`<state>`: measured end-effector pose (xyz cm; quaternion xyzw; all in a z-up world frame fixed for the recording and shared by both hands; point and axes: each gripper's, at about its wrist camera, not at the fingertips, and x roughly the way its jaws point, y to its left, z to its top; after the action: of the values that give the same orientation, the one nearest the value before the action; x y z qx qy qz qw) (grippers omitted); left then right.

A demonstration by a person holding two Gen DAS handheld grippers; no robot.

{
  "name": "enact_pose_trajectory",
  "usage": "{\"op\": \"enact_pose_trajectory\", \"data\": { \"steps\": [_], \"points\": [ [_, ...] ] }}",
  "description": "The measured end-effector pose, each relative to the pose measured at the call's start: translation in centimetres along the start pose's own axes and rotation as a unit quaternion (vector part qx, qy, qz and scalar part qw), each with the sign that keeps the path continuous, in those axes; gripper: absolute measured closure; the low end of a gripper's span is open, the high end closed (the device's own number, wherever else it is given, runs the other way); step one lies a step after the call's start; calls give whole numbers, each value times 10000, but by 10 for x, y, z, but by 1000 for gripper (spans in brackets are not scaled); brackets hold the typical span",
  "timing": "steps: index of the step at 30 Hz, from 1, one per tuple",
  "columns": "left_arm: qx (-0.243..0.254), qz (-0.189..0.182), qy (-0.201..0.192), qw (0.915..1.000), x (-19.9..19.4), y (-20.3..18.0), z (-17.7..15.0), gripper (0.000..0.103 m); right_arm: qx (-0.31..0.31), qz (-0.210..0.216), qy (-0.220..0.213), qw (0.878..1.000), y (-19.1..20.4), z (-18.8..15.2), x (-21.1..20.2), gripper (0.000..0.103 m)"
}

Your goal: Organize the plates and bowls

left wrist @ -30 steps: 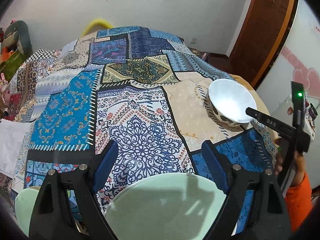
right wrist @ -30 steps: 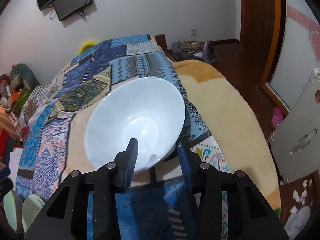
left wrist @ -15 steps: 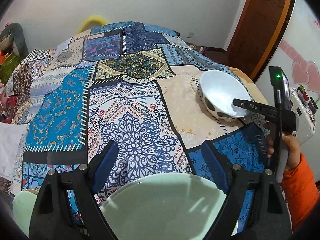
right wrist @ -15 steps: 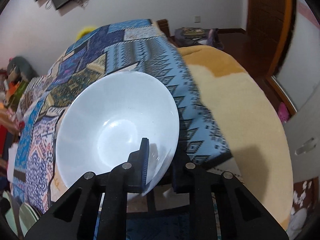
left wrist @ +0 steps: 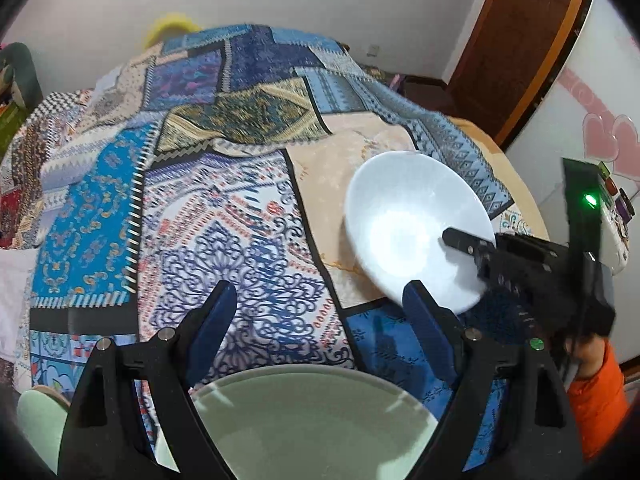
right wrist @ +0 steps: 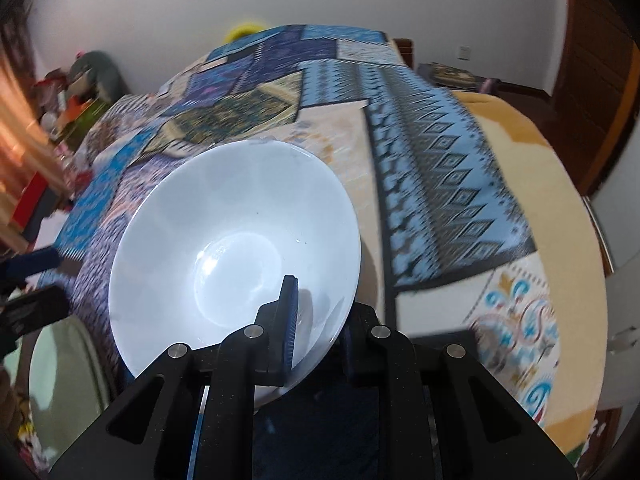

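The white bowl (right wrist: pixel 236 240) is tipped up above the bed (left wrist: pixel 224 216), pinched by its near rim in the right tool (right wrist: pixel 316 320). One finger (right wrist: pixel 289 320) is inside the bowl and one is outside. The left tool (left wrist: pixel 320 320) is spread wide with nothing in it, over a green plate (left wrist: pixel 312 420) on the bed.

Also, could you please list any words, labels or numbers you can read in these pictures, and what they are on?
None can be read.
Right hand-held gripper: its finger shows no legible marking.
White panel behind it: small coloured stickers, too blurred to read.
White bowl: no print visible.
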<state>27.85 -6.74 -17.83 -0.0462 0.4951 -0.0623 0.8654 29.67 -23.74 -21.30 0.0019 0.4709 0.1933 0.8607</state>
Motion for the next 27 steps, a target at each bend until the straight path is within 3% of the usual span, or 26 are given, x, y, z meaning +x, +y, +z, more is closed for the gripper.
{"op": "enact_pose_trajectory", "data": {
  "steps": [6,10,16,21,23,27],
  "points": [
    [-89,-189,570,9982,30,-5,4,19,28,223,90,9997,6,-11,-3,86],
    [-56,-124,680,9976,42,-7,8,22,145,301,99,9994,5,-13,-2,81],
    [67,-60,909,9958,62,-14,9,39,276,385,158,9988,5,-14,0,74],
    [169,17,863,9961,69,-17,9,48,277,374,71,9989,6,-17,0,74],
    [257,44,848,9961,71,-20,10,59,257,331,42,9991,8,-18,1,76],
    [382,170,723,9965,70,-22,9,69,276,300,12,9992,11,-19,1,80]
  ]
}}
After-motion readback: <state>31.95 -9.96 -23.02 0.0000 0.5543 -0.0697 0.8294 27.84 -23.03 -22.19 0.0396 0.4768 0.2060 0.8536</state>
